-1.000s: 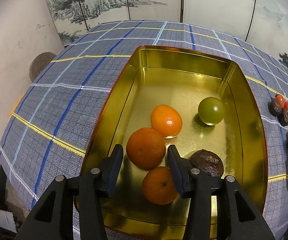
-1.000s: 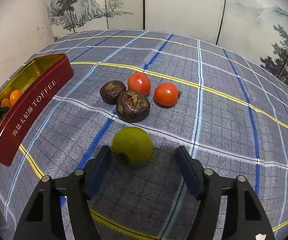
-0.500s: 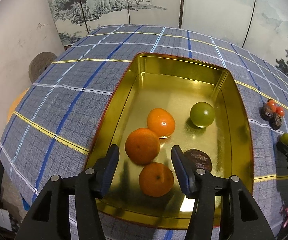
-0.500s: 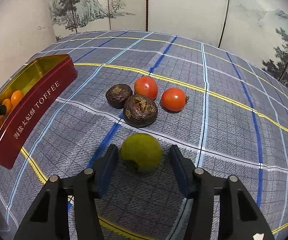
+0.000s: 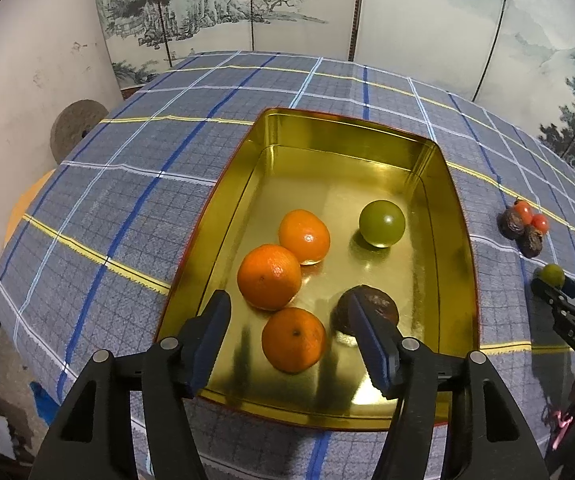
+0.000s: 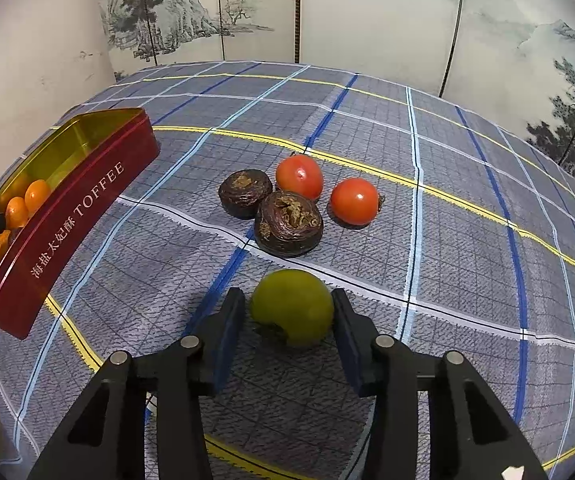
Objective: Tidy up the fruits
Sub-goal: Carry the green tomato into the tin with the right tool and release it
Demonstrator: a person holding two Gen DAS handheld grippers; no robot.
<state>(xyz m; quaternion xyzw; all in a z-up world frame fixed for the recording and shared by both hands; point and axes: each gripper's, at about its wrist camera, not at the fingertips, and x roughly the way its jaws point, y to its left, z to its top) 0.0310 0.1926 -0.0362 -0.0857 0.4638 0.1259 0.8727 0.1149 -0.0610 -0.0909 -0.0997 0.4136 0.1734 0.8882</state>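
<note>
The bench (image 6: 467, 240) carries a gold tin (image 5: 435, 184) near its left edge, holding three oranges (image 5: 269, 276), one green fruit (image 5: 381, 223) and one dark fruit (image 5: 379, 304). Out toward the bench's middle lie two tomatoes (image 6: 299, 176), two dark wrinkled fruits (image 6: 289, 224) and a loose green fruit (image 6: 293, 308). The left tool (image 5: 287, 344) hovers wide apart over the tin. The right tool (image 6: 287, 318) brackets the loose green fruit, right pad touching, left just short: likely the grasping step; next, squeeze, lift, carry to the tin

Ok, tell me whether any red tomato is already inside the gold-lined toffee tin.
No: the tin holds three oranges, a green fruit and a dark brown fruit, while both red tomatoes sit on the checked cloth.
</note>
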